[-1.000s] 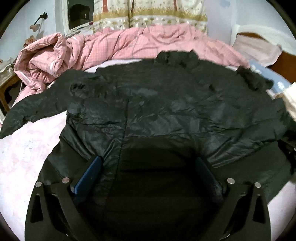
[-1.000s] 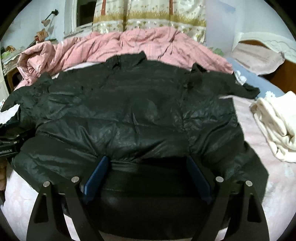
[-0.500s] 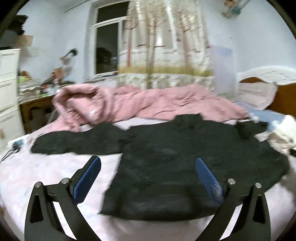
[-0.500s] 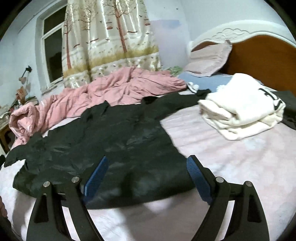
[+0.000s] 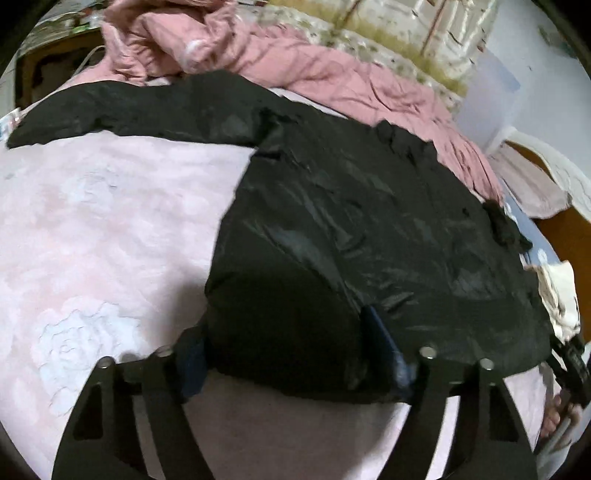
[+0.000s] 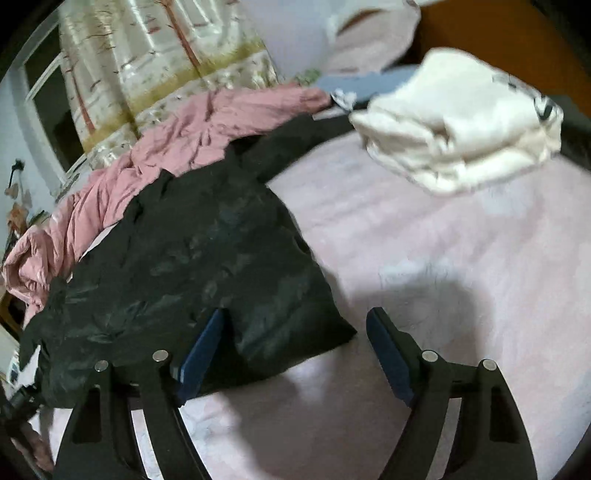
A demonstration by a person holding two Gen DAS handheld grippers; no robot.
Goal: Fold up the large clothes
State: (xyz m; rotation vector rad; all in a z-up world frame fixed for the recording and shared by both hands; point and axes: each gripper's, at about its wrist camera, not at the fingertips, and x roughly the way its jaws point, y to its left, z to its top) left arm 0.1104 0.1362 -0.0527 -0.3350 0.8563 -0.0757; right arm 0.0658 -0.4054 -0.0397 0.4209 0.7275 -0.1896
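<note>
A large black puffer jacket [image 5: 369, 221] lies spread flat on the pink bedsheet [image 5: 92, 240], collar toward the far side. My left gripper [image 5: 286, 328] straddles the hem's lower left corner. Its jaws are closing, and the fabric bulges between the blue pads [image 5: 384, 343], which touch it on both sides. In the right wrist view the same jacket [image 6: 184, 251] reaches down to my right gripper [image 6: 295, 314] at the hem's lower right corner. Those jaws are closing too: one pad [image 6: 207, 347] rests on the fabric, the other stands apart over bare sheet [image 6: 443, 258].
A crumpled pink quilt [image 5: 351, 85] lies along the far side of the bed, below a patterned curtain [image 6: 166, 48]. A folded white garment [image 6: 461, 122] sits near the wooden headboard [image 6: 498, 29]. A hand with the other gripper [image 5: 572, 365] shows at the right edge.
Half a second ago both grippers were off the jacket with the cameras looking across the bed. Now both look down at the hem corners, and the left jaws have narrowed around the fabric.
</note>
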